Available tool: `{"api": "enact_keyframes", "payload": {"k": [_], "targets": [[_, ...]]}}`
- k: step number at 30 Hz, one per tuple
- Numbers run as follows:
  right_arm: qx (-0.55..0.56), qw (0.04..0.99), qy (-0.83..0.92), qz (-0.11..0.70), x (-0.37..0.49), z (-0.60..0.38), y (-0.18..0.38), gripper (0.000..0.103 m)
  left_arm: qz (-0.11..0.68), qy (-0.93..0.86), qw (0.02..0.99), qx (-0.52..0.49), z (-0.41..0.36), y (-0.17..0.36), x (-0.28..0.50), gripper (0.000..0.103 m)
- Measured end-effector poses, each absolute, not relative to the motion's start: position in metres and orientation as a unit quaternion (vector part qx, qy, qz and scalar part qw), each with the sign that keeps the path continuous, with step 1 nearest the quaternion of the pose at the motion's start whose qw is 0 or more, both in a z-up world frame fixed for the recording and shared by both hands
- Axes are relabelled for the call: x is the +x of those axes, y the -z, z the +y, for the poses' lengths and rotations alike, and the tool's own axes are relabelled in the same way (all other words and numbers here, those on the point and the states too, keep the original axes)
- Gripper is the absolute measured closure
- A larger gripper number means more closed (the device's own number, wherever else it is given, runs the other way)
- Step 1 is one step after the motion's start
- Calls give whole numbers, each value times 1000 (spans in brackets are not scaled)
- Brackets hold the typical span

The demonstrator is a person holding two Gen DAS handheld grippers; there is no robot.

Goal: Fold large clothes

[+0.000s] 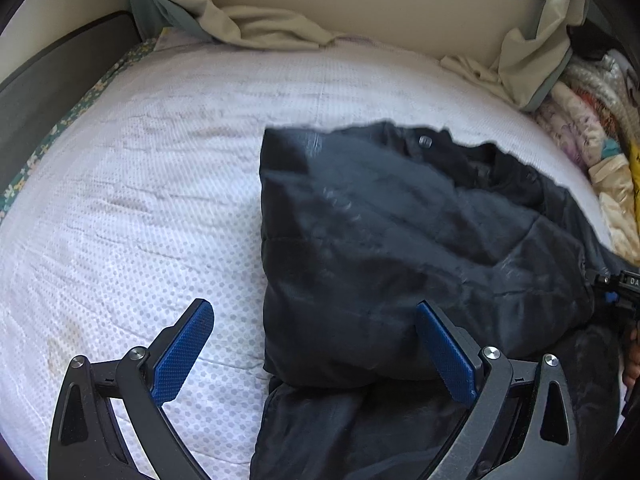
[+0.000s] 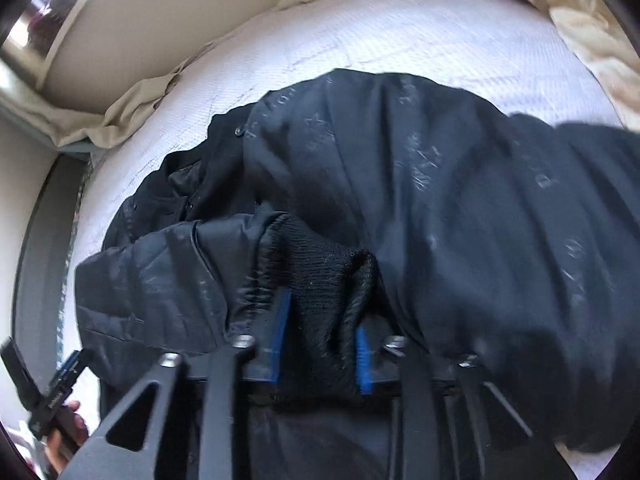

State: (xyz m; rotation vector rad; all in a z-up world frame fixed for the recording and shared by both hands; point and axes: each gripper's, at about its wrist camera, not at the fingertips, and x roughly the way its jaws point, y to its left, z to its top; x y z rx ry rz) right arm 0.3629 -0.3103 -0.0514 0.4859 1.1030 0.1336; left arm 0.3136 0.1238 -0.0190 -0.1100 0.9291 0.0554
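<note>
Jacket (image 1: 400,240) on mattress (image 1: 140,200); right hand-held gripper (image 2: 320,336) pinching knit cuff (image 2: 316,256); left hand-held gripper (image 1: 316,344) wide; bedding (image 1: 592,140) alongside

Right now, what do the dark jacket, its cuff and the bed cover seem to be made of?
Dark jacket: probably a smooth synthetic shell, such as nylon; it has a faint sheen and soft creases.
Cuff: ribbed knit, matte; the fine ribs show between the right gripper pads.
Bed cover: woven or quilted cloth, matte white with small grey dots; the fibre cannot be told.
</note>
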Motion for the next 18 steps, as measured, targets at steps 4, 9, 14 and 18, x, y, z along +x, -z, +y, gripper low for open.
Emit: {"api": "enact_keyframes", "payload": {"k": [4, 9, 14, 18], "targets": [[172, 874, -40, 453, 344, -306, 9, 47, 415, -8, 907, -70, 127, -6, 307, 1], [65, 915, -55, 394, 333, -270, -14, 44, 413, 24, 905, -103, 125, -9, 307, 3], [43, 901, -87, 423, 338, -244, 2, 48, 452, 44, 886, -89, 110, 17, 320, 25], [53, 880, -89, 463, 345, -241, 27, 75, 469, 20, 881, -55, 109, 41, 327, 30]]}}
